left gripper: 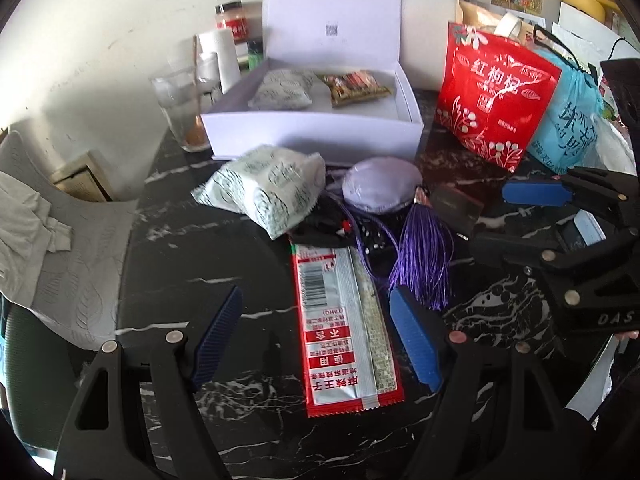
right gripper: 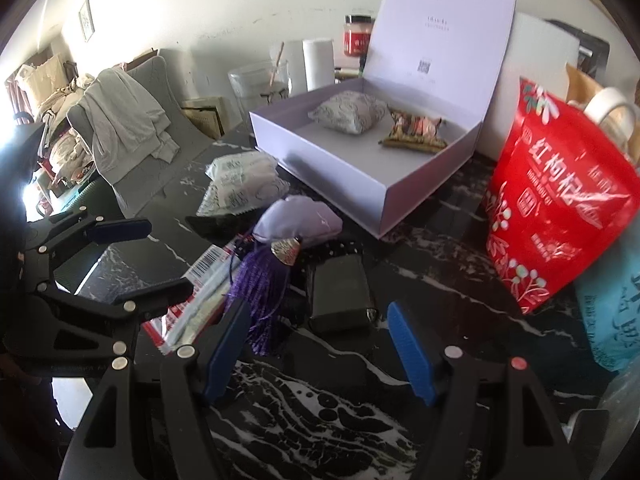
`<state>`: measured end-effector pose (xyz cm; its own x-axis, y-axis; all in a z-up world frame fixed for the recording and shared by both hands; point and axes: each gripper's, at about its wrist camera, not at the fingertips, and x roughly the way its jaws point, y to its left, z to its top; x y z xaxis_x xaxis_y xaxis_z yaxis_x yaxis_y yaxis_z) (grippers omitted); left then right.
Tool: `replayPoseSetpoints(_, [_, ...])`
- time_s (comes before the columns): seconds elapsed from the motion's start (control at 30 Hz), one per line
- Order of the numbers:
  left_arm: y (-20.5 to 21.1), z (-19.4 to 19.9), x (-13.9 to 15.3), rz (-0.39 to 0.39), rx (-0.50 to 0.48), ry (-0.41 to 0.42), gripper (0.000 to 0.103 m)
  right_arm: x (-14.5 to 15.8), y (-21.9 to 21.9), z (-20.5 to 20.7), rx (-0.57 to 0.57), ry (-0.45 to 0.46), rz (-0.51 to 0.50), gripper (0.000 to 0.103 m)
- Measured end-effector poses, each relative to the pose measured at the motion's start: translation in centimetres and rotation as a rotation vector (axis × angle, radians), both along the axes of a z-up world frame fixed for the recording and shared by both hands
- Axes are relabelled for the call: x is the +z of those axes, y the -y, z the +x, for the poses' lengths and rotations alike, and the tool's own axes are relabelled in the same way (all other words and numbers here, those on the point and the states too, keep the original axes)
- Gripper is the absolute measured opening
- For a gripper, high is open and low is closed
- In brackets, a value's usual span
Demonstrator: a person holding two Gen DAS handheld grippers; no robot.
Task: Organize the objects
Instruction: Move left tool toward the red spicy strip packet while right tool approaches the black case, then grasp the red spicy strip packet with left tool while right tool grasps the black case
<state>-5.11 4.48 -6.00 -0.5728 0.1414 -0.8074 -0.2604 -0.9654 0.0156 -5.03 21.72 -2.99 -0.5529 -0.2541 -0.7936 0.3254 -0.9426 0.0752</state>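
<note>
The left gripper (left gripper: 316, 340) hung with fingers spread on either side of the red snack packet (left gripper: 344, 328), which lay flat on the black marble table (left gripper: 180, 248); contact was unclear. The right gripper (right gripper: 316, 354) was spread too, empty, above the table just short of a dark case (right gripper: 340, 296). Beyond lay a purple tassel (left gripper: 424, 256), a lilac sachet (left gripper: 380, 190) and a green-printed packet (left gripper: 268, 188). Behind them stood the open white box (left gripper: 316, 132), holding two packets.

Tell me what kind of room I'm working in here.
Probably a lived-in home dining or living area: a black marble table crowded with snack packets, a chair draped with clothes, and a drinking glass beside jars against the wall.
</note>
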Motion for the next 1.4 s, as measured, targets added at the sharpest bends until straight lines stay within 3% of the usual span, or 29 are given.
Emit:
replayPoseSetpoints(0.23, [0.2,-0.9,-2.1,0.004,0.006,0.036,0.075,-2.0,-0.2,-1.5,-0.008,0.026,0.051,0.072])
replayPoseSetpoints(0.4, [0.3,-1.6,-3.2,0.021,0.016,0.073,0.075,-3.1,-0.4,-2.6,-0.002,0.051,0.03,0.071])
replayPoseSetpoints(0.67, [0.3,-2.2,-3.6,0.06,-0.018,0.099,0.07,-4.2,-0.3,-3.6,0.016,0.086,0.015,0.048])
replayPoseSetpoints(0.83, [-0.2,-1.8,-3.9,0.058,-0.046,0.103,0.068,-4.3,-0.5,-3.4,0.021,0.087,0.011,0.047])
replayPoseSetpoints(0.93, [-0.8,-1.2,-3.8,0.052,-0.075,0.09,0.053,-4.2,-0.7,-3.1,0.018,0.086,0.014,0.047])
replayPoseSetpoints(1.4, [0.4,2.4,-3.4,0.041,-0.074,0.112,0.052,-4.1,-1.7,0.4,0.004,0.083,0.022,0.047])
